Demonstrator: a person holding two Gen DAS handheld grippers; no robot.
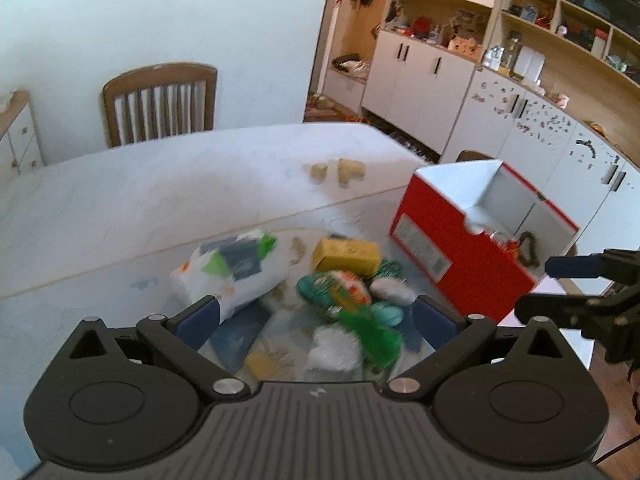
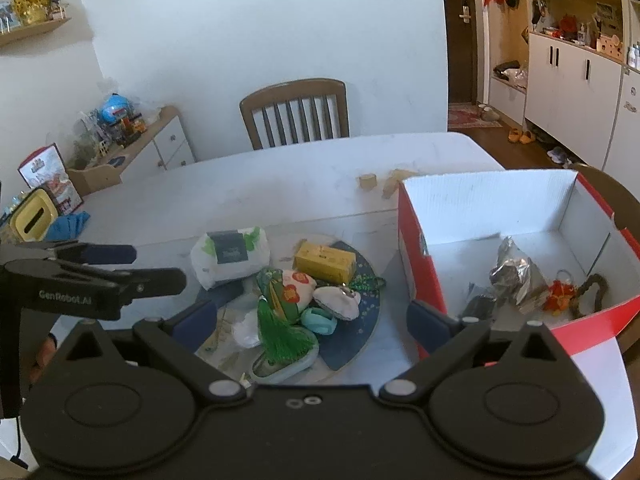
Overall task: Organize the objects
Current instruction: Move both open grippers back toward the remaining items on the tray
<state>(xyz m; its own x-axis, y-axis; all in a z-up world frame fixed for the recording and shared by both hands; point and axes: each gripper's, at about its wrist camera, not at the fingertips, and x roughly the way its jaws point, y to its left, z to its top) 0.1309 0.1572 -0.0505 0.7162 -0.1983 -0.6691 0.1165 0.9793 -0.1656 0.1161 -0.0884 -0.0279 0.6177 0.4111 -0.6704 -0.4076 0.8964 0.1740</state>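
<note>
Desk (image 2: 304, 184), white and marbled, carries everything here, with a wooden chair (image 2: 296, 112) behind its far edge. Furthest left in the right wrist view, the left gripper (image 2: 154, 268) reaches in from the side, its dark fingers one above the other with a gap between them and nothing held. Next comes a white tissue pack (image 2: 230, 254) with green leaf prints and a dark label, lying at the left edge of a dark blue round mat (image 2: 360, 328). On the mat sit a yellow rectangular box (image 2: 325, 262), a floral pouch (image 2: 290, 290) in green and white with red flowers, a green tassel (image 2: 276, 330) draped toward the camera, a small teal item (image 2: 319, 320), and a white shell-shaped coin purse (image 2: 337, 302) touching the pouch. The right gripper (image 2: 310, 320) hovers over this pile, fingers spread wide and empty. Beyond, near the far desk edge, stand two small tan blocks (image 2: 368, 182). To the right of the mat is a red cardboard box (image 2: 424, 280) with a white interior, open at the top; inside lie a crumpled silver foil bag (image 2: 514, 276), a small red-orange charm (image 2: 558, 294) and a dark looped cord (image 2: 592, 292). The left wrist view is motion-blurred over the pile.
</note>
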